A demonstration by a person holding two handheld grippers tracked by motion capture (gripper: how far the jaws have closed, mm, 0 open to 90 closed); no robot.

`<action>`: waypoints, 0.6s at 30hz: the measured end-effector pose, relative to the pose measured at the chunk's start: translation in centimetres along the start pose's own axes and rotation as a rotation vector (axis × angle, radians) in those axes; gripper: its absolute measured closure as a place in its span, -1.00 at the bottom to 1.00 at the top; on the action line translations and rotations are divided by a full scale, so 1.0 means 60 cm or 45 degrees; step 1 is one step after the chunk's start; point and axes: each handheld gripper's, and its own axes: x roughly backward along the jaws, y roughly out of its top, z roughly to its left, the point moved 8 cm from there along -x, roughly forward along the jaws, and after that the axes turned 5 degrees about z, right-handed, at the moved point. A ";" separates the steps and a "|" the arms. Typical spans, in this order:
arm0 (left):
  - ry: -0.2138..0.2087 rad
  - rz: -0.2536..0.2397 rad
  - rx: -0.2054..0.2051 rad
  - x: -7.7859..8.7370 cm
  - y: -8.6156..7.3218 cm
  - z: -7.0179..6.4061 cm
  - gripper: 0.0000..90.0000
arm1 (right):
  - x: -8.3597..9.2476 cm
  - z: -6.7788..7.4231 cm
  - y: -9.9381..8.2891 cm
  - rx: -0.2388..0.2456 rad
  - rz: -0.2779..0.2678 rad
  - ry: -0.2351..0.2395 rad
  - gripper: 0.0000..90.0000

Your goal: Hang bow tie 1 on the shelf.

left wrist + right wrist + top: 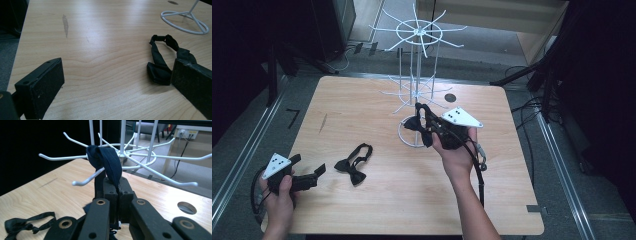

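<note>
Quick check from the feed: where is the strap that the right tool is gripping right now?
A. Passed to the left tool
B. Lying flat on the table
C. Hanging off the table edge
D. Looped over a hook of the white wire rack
D: in the right gripper view the right tool is shut on the dark strap, which drapes over a hook of the white wire rack.

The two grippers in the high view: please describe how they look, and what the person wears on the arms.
Both the left gripper and the right gripper are black, with flat rectangular jaws. Each carries a light grey three-cornered plate marked with small dark dots. A black cable trails from the right one. The forearms are bare; no sleeves or gloves are visible.
</note>
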 end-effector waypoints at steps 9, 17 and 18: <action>-0.001 -0.002 0.002 0.000 0.000 0.000 -1.00 | -0.020 -0.010 -0.013 -0.036 0.032 -0.041 0.94; -0.001 -0.001 0.002 0.000 0.000 0.000 -1.00 | -0.028 -0.011 -0.025 -0.042 0.039 -0.032 0.70; -0.001 -0.001 0.002 0.000 0.000 0.000 -1.00 | -0.029 -0.012 -0.027 -0.039 0.038 -0.031 0.63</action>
